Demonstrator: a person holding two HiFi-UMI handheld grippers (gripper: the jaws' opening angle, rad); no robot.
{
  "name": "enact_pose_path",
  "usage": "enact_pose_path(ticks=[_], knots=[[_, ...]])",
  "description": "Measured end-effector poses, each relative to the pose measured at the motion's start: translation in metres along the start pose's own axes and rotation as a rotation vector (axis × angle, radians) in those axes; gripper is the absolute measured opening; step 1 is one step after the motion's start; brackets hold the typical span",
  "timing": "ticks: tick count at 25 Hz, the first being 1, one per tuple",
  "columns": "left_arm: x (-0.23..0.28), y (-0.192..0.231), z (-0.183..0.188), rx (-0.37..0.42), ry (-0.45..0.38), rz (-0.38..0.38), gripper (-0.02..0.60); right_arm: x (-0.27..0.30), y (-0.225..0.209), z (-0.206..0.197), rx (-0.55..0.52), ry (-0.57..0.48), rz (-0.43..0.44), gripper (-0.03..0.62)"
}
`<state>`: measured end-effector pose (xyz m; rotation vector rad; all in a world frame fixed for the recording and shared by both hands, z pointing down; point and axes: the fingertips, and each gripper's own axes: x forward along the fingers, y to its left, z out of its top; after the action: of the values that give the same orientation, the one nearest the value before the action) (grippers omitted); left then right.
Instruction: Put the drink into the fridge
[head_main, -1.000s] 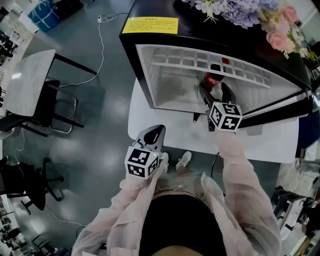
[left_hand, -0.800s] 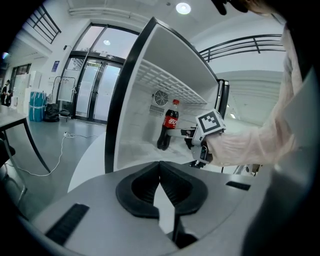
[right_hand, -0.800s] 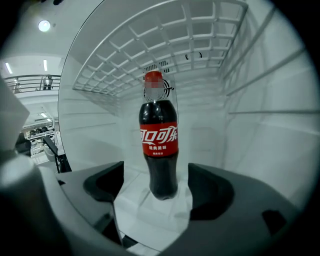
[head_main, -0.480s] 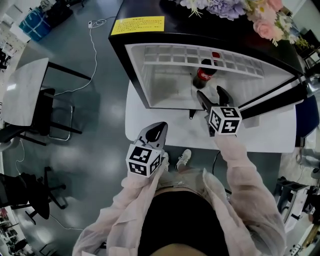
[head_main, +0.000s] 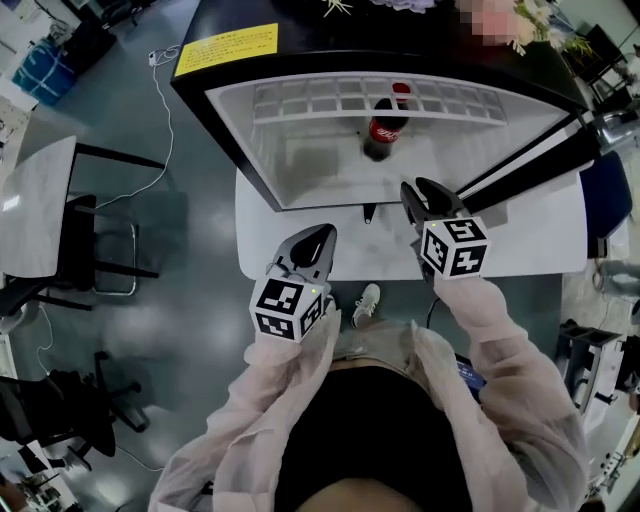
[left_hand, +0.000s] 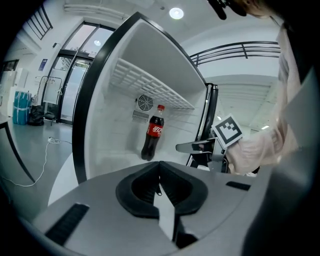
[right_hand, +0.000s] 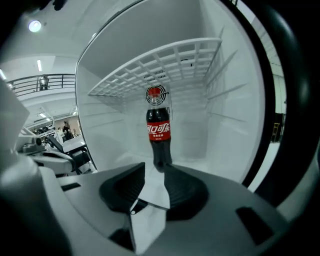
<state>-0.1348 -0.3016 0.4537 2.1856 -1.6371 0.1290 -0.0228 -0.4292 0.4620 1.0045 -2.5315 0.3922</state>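
A dark cola bottle (head_main: 385, 125) with a red label and red cap stands upright on the floor of the open white fridge (head_main: 230, 110), under its wire shelf (head_main: 300, 100). It also shows in the left gripper view as the bottle (left_hand: 152, 134) and in the right gripper view as the bottle (right_hand: 158, 130). My right gripper (head_main: 420, 188) hangs just outside the fridge opening, apart from the bottle. Its jaws are closing with nothing between them (right_hand: 157, 170). My left gripper (head_main: 322, 235) is lower left, shut and empty (left_hand: 160, 165).
The fridge's black door edge (head_main: 530, 165) runs off to the right. A white surface (head_main: 520, 240) lies before the fridge. Flowers and a yellow label (head_main: 225, 45) sit on its black top. A table and chair (head_main: 40, 200) stand left, with a cable (head_main: 160, 100) on the floor.
My right gripper has drawn back out of the fridge, away from the bottle, and its jaws have narrowed. The bottle stays standing inside. The left gripper has hardly moved.
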Motion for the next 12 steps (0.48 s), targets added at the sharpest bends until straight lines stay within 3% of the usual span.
enact_pose_path(ticks=[12], knots=[[0.014, -0.029, 0.025, 0.023, -0.042, -0.079, 0.011, -0.055, 0.005, 0.021, 0.042, -0.011, -0.018, 0.014]])
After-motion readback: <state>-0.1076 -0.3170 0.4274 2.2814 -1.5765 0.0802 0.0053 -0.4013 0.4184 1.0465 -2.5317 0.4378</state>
